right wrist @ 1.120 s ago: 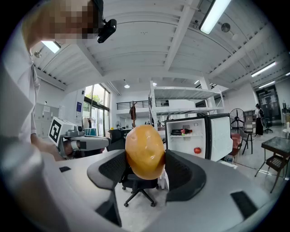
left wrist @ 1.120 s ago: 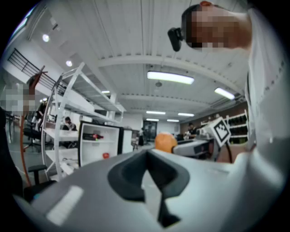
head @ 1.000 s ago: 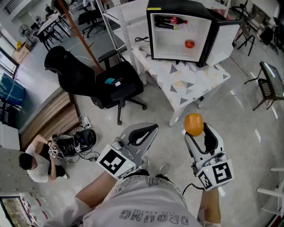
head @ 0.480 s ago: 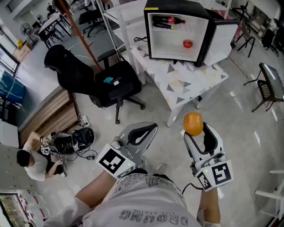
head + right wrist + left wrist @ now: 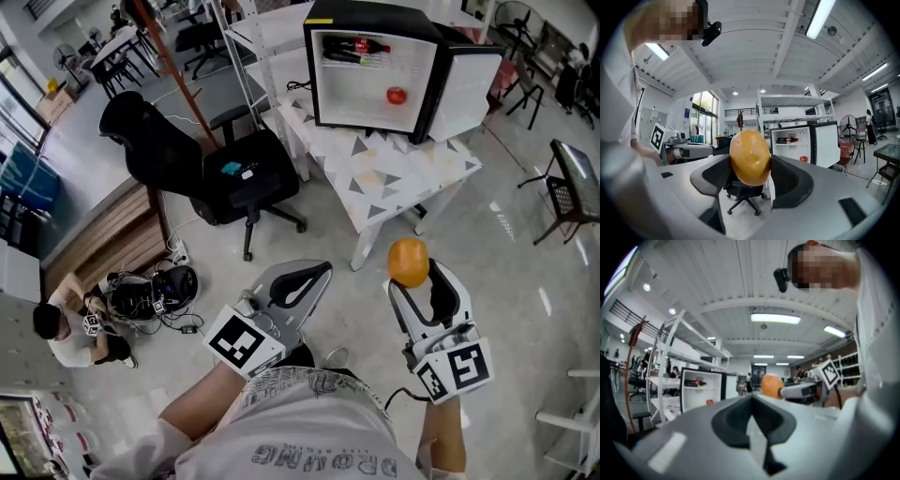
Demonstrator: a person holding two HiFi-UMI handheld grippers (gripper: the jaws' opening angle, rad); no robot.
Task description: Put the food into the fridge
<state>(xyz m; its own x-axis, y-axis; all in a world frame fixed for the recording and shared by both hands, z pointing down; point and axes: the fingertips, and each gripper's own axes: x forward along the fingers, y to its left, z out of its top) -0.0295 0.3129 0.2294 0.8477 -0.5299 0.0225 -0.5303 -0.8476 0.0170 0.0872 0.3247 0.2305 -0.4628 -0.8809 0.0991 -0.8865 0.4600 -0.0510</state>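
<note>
Nearest, the right tongs [image 5: 410,274] are clamped on an orange [image 5: 750,157], which sits between the jaw tips, held up over the floor and not resting on anything. Just beside them, the left tongs [image 5: 752,401] are closed together with nothing between them.

Compared with a second ago, very little has changed. Both tongs and the orange keep the same places in the head view, and the grip on the orange looks the same. Only the room has slid a little: the black office chair [image 5: 234,178], the table [image 5: 394,173] and the fridge on it now sit slightly further left in the view. That points to a small turn or step by the person, not a real approach.

Farther off, the fridge [image 5: 356,94] stands at the far edge of the table with its door [image 5: 466,94] swung open to the right. Inside, a small red fruit [image 5: 397,95] lies on the lower level and a dark bottle [image 5: 361,45] on the top shelf. A bare stretch of table top runs along the near edge in front of it.

For the task, the orange is secured and the fridge is open, but the two are well apart. The carry across the floor looks almost wholly still to do.
</note>
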